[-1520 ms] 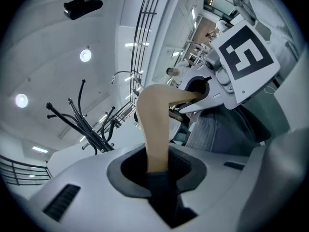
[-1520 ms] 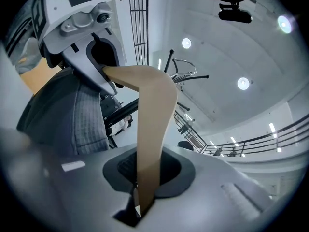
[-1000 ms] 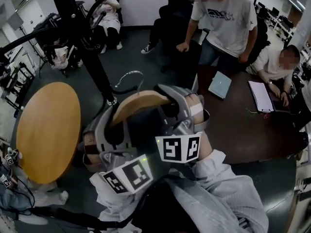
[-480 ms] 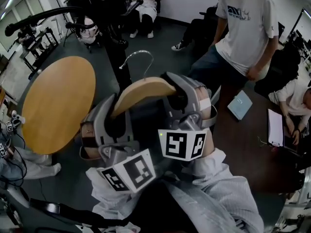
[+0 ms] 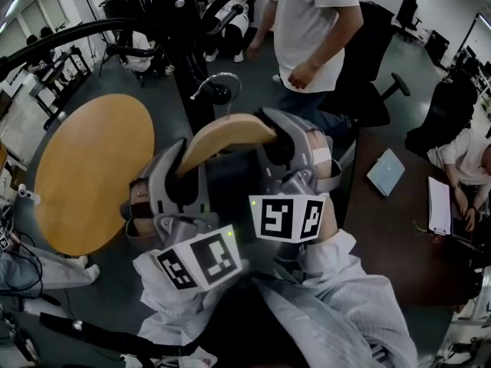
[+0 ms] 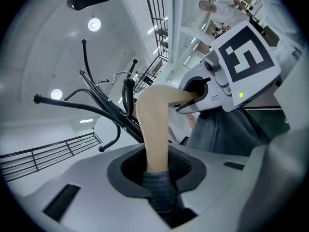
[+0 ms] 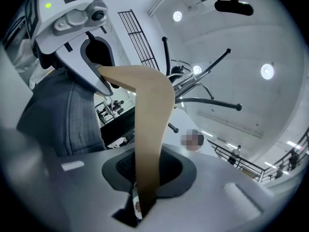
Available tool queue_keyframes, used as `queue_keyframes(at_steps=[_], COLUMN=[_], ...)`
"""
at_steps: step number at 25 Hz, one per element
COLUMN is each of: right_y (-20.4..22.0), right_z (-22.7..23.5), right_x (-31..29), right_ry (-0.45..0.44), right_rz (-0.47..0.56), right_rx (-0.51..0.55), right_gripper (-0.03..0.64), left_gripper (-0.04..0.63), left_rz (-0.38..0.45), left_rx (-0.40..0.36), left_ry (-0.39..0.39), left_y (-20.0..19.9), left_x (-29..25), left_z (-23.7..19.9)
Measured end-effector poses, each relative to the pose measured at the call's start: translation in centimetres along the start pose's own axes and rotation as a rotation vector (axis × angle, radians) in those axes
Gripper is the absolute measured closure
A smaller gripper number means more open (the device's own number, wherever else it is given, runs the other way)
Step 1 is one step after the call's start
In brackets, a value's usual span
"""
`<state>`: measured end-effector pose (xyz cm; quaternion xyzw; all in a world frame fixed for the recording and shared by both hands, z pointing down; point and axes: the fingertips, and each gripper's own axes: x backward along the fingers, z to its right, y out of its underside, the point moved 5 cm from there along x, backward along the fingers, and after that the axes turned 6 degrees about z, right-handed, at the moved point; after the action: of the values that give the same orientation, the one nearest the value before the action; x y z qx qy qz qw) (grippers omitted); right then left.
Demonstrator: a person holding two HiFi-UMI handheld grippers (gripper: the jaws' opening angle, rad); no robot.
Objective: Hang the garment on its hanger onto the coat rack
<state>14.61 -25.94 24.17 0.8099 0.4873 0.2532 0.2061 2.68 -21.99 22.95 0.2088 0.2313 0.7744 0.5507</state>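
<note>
Risk starts with the biggest thing: the black metal coat rack [image 5: 175, 21], with its curved arms and knob-ended pegs, stands just beyond both grippers' tips. Its arms crowd the approach, so the load could knock one and swing. Off the left gripper's outer side lies a round pale wooden table [image 5: 80, 175]. A person in a white T-shirt [image 5: 314, 14] stands beyond the right gripper, near enough to be brushed, I judge.

The dark grey garment [image 6: 227, 129] hangs below and between the 2 grippers, and its weight pulls on both holds. The pale curved wooden hanger [image 5: 226, 135] bridges them. The left gripper [image 6: 157, 175] clamps 1 fabric-covered end. The right gripper [image 7: 145, 187] pinches the other end, though its jaws have just been easing apart with the wood between them. If that hold loosens further, that end would likely drop.

The thin silver wire hook [image 5: 221, 74] rises ahead of the tips, beside a peg knob. Whether it has caught I cannot tell, and if tilted it may miss.
</note>
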Motion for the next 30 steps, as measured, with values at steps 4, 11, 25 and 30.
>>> queue_keyframes(at_steps=[4, 11, 25, 30], right_y=[0.7, 2.0, 3.5, 4.0], right_z=[-0.3, -1.5, -3.9, -3.9], right_x=[-1.1, -3.9, -5.0, -5.1], right_ry=[-0.031, -0.110, -0.165, -0.198], right_rz=[0.002, 0.036, 0.136, 0.138], right_rx=[-0.012, -0.034, -0.037, -0.057], right_gripper=[0.571, 0.571, 0.577, 0.567], left_gripper=[0.515, 0.515, 0.515, 0.513], left_rz=[-0.021, -0.087, -0.134, -0.129], left_rx=[0.008, 0.017, 0.014, -0.015], left_ry=[0.006, -0.012, -0.061, -0.085], left_y=[0.6, 2.3, 4.5, 4.8], left_x=[-1.0, -2.8, -3.2, -2.8], left_z=[0.2, 0.5, 2.1, 2.2])
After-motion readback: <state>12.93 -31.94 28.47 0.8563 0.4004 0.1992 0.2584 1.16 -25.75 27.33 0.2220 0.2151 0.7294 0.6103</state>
